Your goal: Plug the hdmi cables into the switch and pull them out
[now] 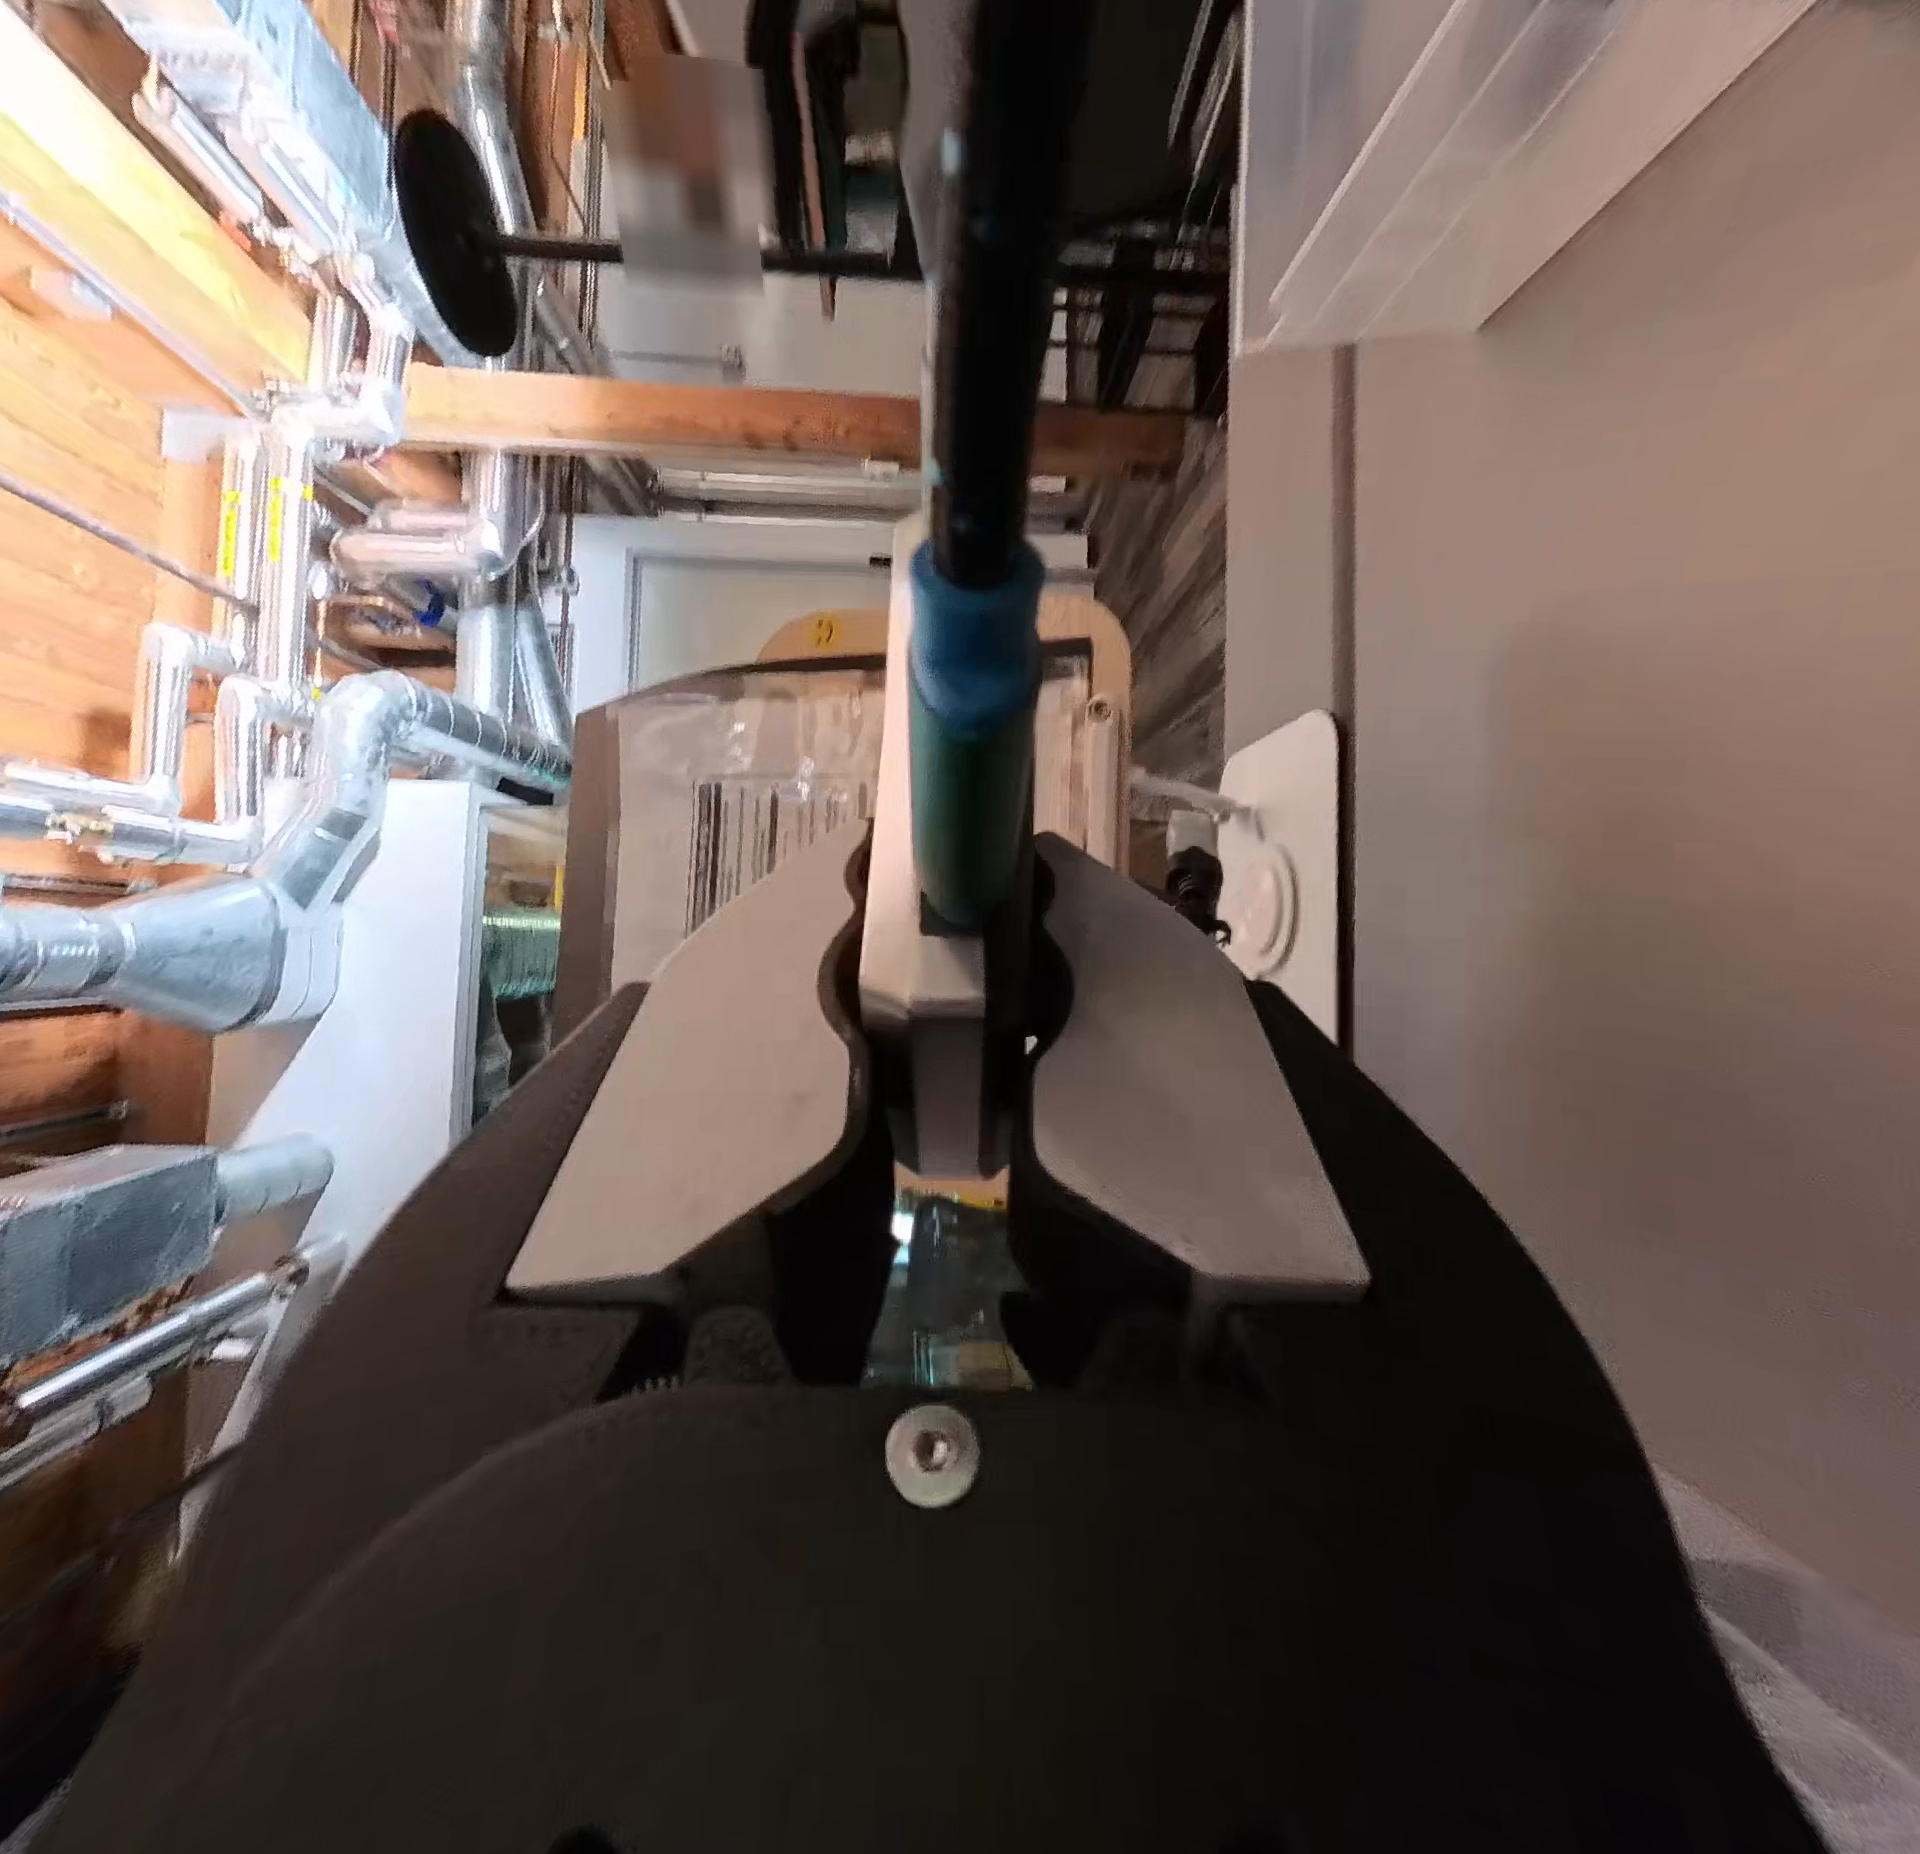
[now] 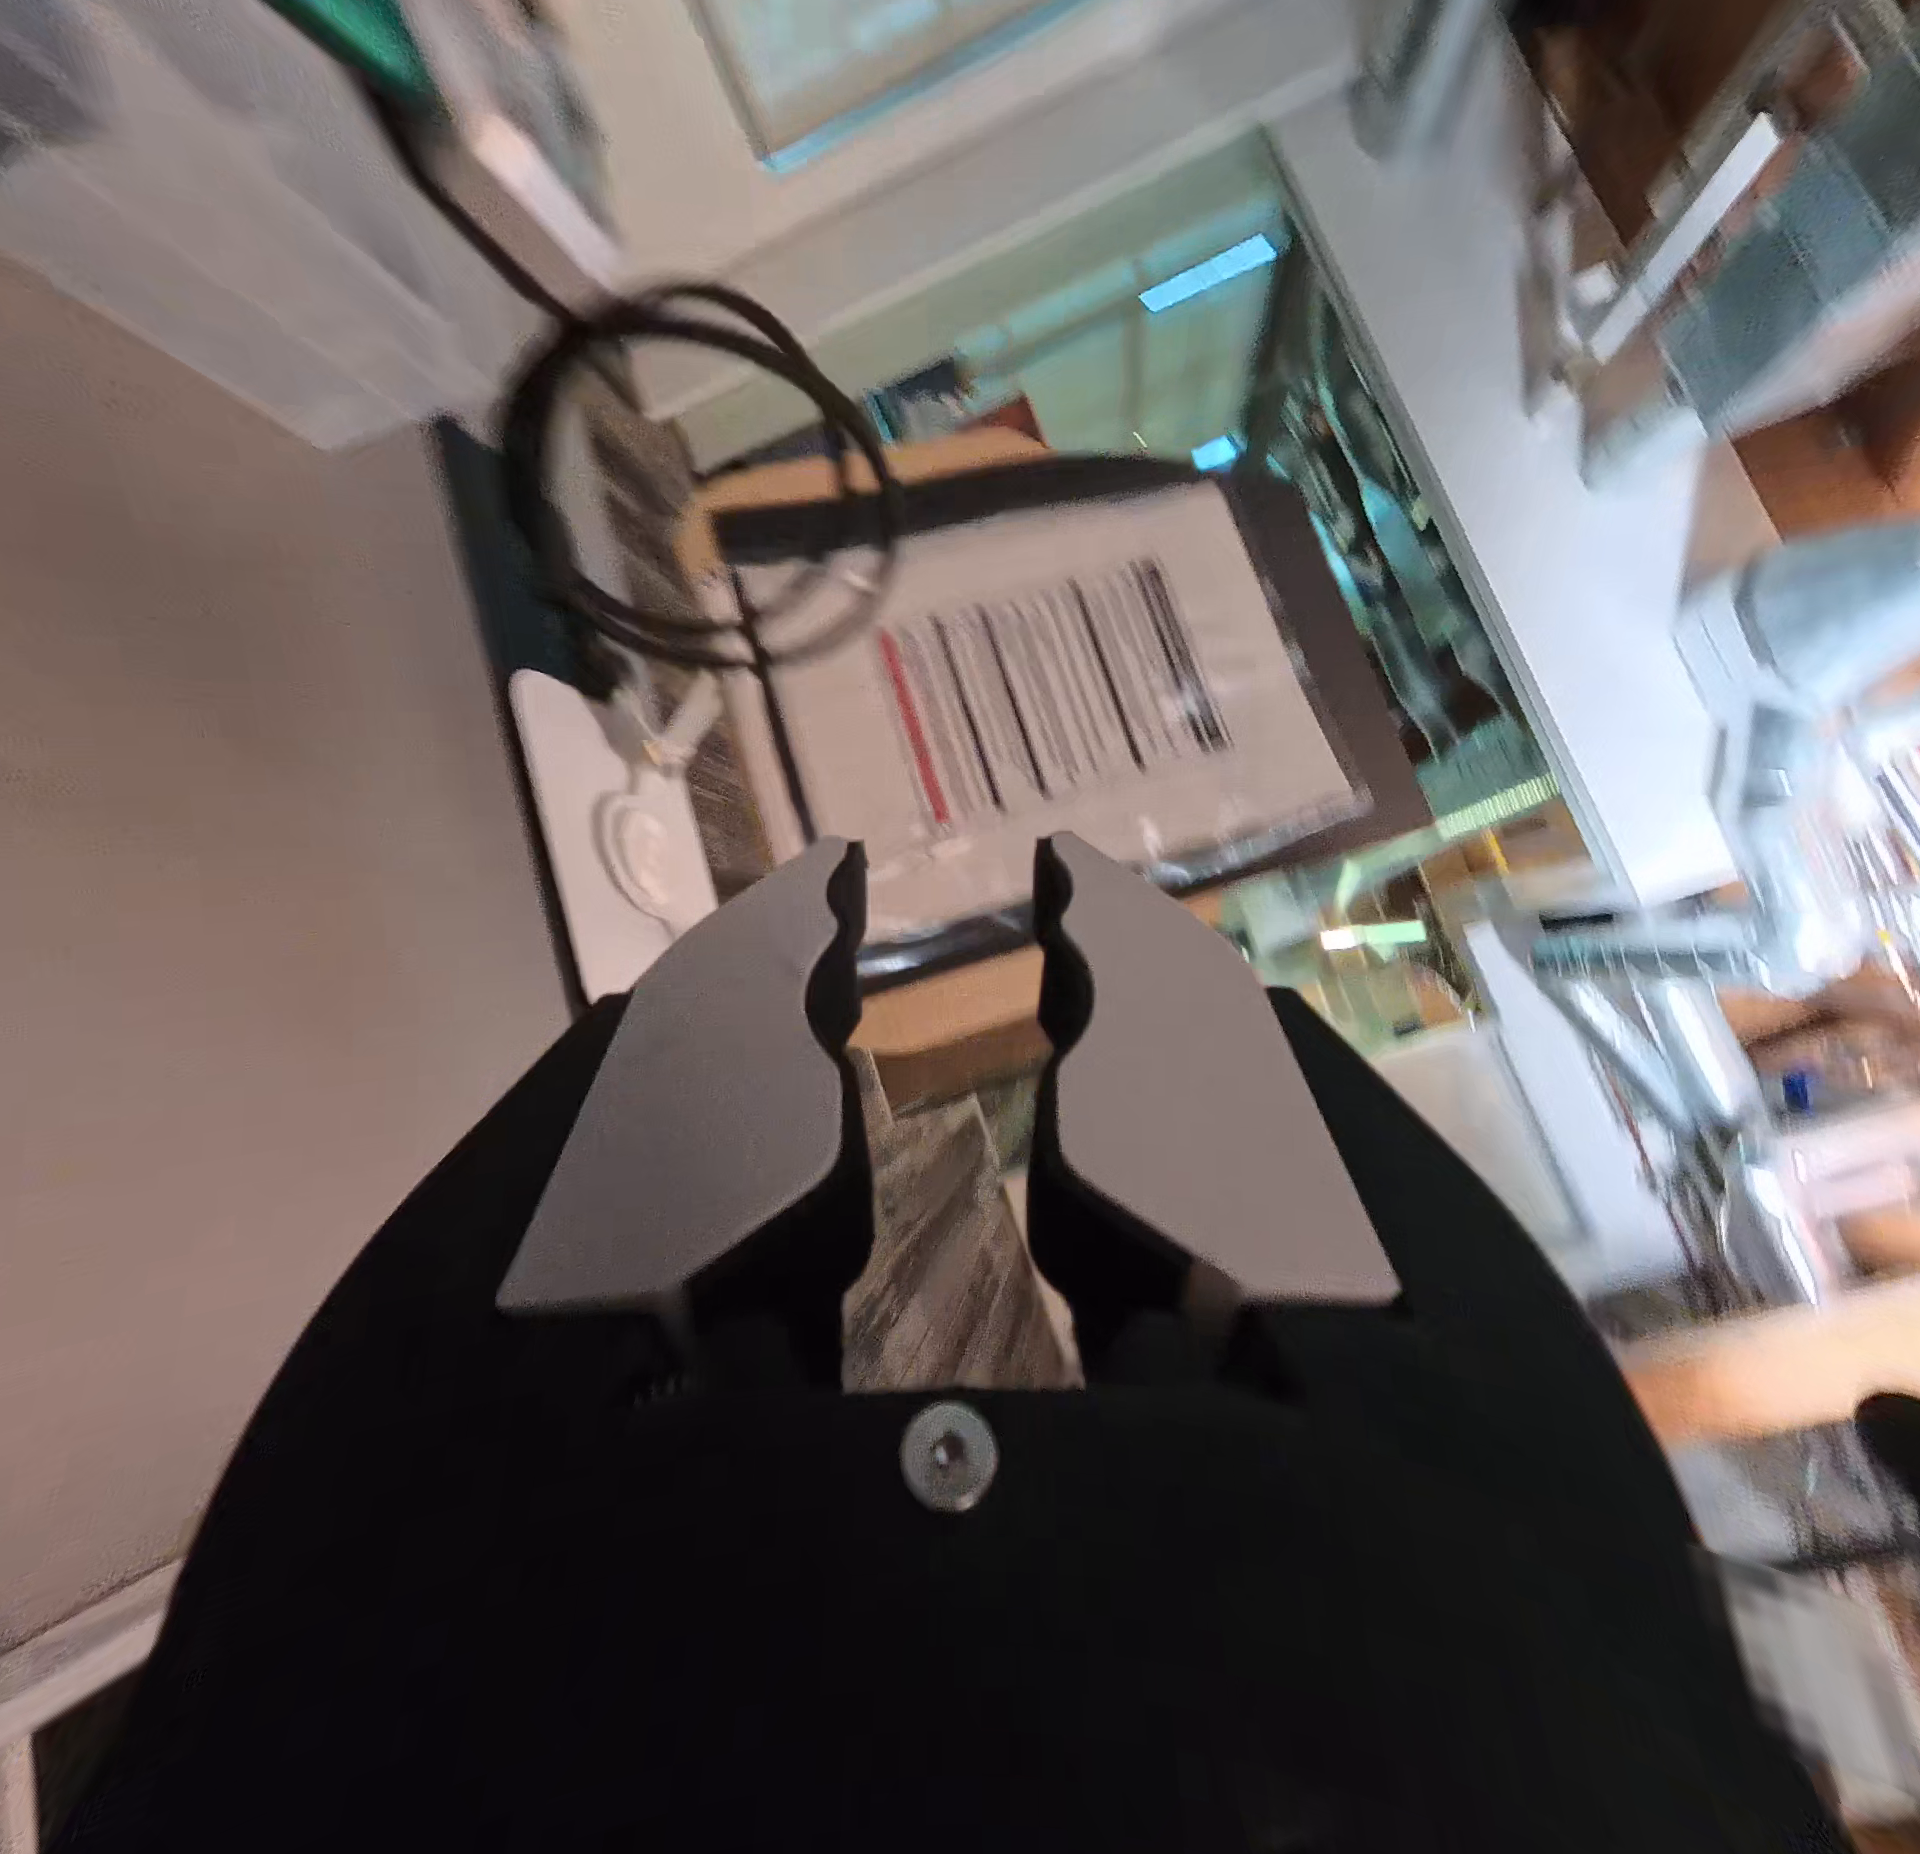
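In the left wrist view my left gripper [image 1: 951,869] is shut on a flat grey body [image 1: 925,983], apparently the switch seen edge-on. A black HDMI cable [image 1: 987,350] with a blue and green sleeve [image 1: 971,765] runs away from me and ends against this grey body between the fingertips. Whether the plug is seated is hidden. In the right wrist view my right gripper [image 2: 948,854] is open and empty, held in the air. A coil of thin black cable [image 2: 707,474] lies beyond it by the table edge. This view is motion-blurred.
Both views are rolled sideways. The beige table [image 1: 1610,869] [image 2: 208,765] carries a white flat pad [image 1: 1278,848] [image 2: 613,817] with a small plug at its edge. A cardboard box with a barcode label [image 2: 1039,682] [image 1: 748,796] stands beyond. A clear plastic bin [image 1: 1455,142] sits farther back.
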The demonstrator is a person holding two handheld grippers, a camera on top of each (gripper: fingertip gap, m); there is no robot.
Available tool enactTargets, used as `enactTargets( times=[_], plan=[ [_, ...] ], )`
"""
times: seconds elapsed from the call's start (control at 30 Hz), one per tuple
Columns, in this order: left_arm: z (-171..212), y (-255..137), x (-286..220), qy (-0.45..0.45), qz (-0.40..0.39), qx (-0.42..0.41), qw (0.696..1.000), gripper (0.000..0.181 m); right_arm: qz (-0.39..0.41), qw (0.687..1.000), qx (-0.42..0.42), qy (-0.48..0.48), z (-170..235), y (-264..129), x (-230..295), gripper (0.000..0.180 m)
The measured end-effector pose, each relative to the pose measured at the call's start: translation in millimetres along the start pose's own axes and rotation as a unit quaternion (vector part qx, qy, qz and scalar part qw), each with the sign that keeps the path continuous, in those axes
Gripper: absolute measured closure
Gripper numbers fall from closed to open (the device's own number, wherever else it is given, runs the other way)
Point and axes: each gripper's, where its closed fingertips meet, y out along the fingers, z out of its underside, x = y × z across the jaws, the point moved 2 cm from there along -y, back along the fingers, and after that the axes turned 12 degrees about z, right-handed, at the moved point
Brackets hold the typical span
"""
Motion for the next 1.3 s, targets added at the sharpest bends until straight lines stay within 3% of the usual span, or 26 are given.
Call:
enactTargets(
  times=[0.13,0.23,0.37,0.53,0.6,0.73,0.87,1.03,1.13,1.3],
  plan=[
    [21.2,2.6,3.1,-0.03,0.005,0.028,0.999,0.157,0.089,0.988,0.077,0.099,20.7,-9.5,-53.7,0.152],
    [31.6,4.1,3.9,-0.049,0.009,0.036,0.998,0.159,0.07,0.978,0.076,0.182,-19.9,-20.8,-68.0,0.152],
    [43.0,3.2,8.1,-0.063,0.003,0.057,0.996,0.158,-0.025,0.957,0.033,0.288,-106.7,-39.5,-52.7,0.152],
    [61.1,-4.4,19.2,-0.082,-0.021,0.096,0.992,0.157,-0.186,0.9,-0.015,0.393,-192.2,-56.5,-1.6,0.155],
    [67.0,-8.1,22.8,-0.088,-0.028,0.107,0.99,0.157,-0.242,0.891,-0.012,0.384,-208.2,-58.3,24.7,0.163],
    [75.4,-16.0,29.1,-0.1,-0.039,0.114,0.988,0.157,-0.294,0.89,0.04,0.347,-205.4,-47.6,68.1,0.16],
    [76.5,-22.6,37.4,-0.118,-0.057,0.109,0.985,0.158,-0.255,0.9,0.071,0.347,-193.9,-19.0,91.2,0.159],
    [67.6,-21.6,42.3,-0.121,-0.075,0.109,0.984,0.158,-0.085,0.941,0.065,0.32,-169.5,20.1,87.3,0.156],
    [58.2,-16.6,42.2,-0.124,-0.083,0.099,0.984,0.158,-0.045,0.935,0.044,0.35,-163.3,27.1,80.7,0.153],
    [40.4,-4.0,34.1,-0.106,-0.078,0.085,0.988,0.158,-0.044,0.915,0.003,0.401,-162.2,27.3,72.4,0.151]
  ],
)
